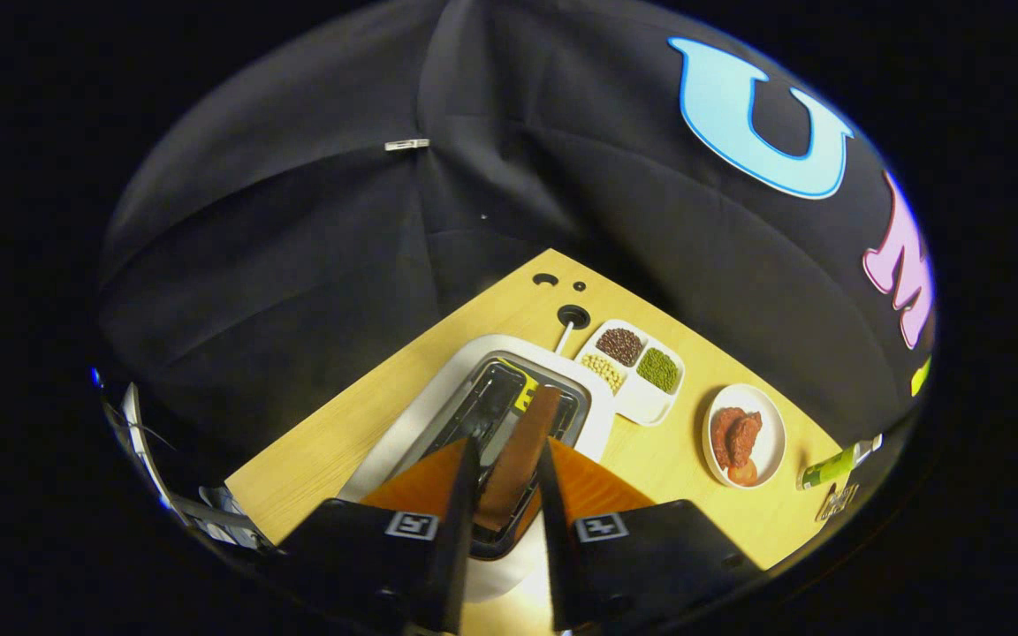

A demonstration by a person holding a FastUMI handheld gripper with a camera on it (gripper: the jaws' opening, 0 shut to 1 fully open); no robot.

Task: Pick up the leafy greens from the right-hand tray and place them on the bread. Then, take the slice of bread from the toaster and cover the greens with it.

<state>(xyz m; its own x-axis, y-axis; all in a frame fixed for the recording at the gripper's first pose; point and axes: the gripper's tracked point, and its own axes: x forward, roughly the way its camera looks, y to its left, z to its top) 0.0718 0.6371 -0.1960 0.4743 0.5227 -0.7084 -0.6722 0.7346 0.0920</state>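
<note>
The gripper [509,473] is hanging over a toaster [438,415], looking down into it. A brown slice of bread [522,450] is standing on its edge between the two fingers. The fingers are sitting close on each side of the slice and seem to be squeezing it. The low end of the slice is hiding behind the fingers, so it is hard to tell if it is out of the slot or partly inside it.

The toaster is white with a dark open top. A little yellow piece [522,393] is showing inside the top, just past the bread. The near end of the toaster is covered by the gripper's body. A thin white cord [565,336] is running from the far end of the toaster to a round hole [573,315] in the table [341,442].

Just beside the toaster, on the right, a white dish [646,406] with parts is holding brown, pale and green beans. Farther right, a small round plate [770,442] is carrying something red-brown. Past that plate, at the table's edge, a green tube-like thing [831,466] is lying on its side, and it is too blurry to name. Something small and shiny [836,502] is lying near it, also hard to make out.
</note>
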